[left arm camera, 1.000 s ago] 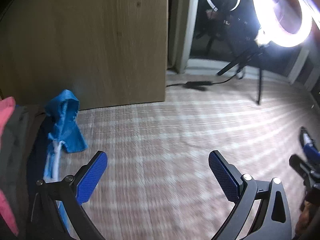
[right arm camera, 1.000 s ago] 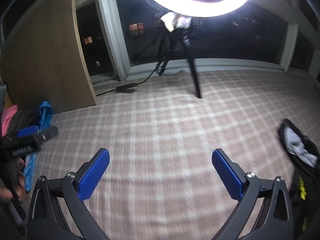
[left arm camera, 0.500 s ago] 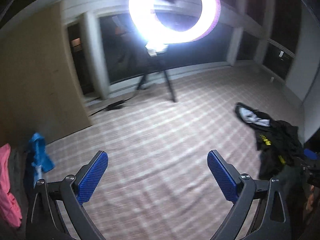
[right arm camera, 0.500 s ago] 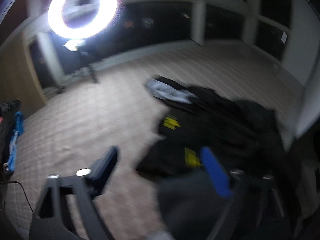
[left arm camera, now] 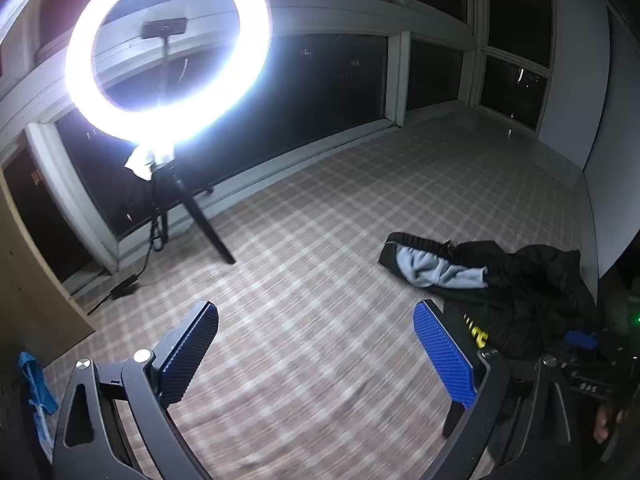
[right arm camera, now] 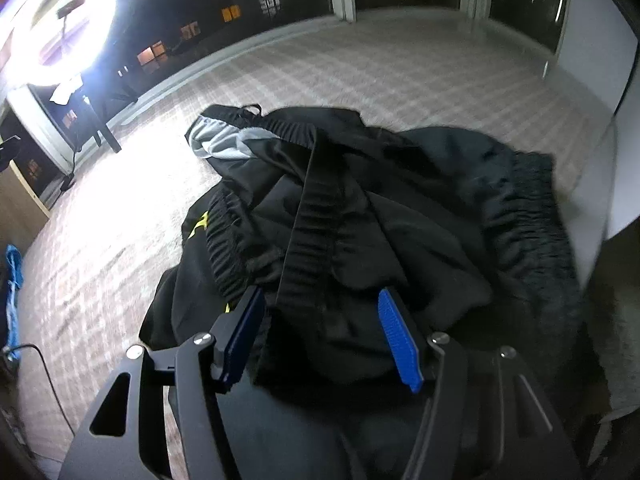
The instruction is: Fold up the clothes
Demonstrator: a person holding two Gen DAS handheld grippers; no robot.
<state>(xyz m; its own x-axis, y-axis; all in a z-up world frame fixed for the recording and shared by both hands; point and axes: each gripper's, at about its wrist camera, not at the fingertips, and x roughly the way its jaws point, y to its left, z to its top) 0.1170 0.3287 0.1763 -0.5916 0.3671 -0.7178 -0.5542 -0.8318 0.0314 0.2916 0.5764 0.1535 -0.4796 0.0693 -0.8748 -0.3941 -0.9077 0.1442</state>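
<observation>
Plaid-patterned bedding (left arm camera: 320,280) is covering the whole work surface, with a ring light (left arm camera: 168,44) on a tripod glaring in front of dark windows and a wooden panel (left arm camera: 24,280) standing at the left edge.

You are working on a heap of black clothes (right arm camera: 380,208), which is lying crumpled on the right side of the surface, well apart from a blue garment (left arm camera: 34,384) at the far left. Nothing in the heap is lying flat or squared: elastic waistbands are twisting across the top, a grey lining (right arm camera: 224,140) is showing at the far end, and yellow lettering (left arm camera: 476,330) is peeking out at the near left.

You are holding the right gripper (right arm camera: 320,336) directly over the near part of the heap, its jaws spread with dark fabric bulging up between them. The blue pads (right arm camera: 396,340) are standing apart from each other and are not pinching the cloth, so the tool is released. In the left wrist view, the left gripper (left arm camera: 316,356) is hovering over bare bedding, released and holding nothing, with the heap lying to its right.

Judging from this, you are selecting a garment from the heap. The next move is calling for a firm pinch on a single layer, preferably a waistband edge, so that one item is lifting clear rather than the whole tangle. Keep the left gripper ready for the opposite edge.
</observation>
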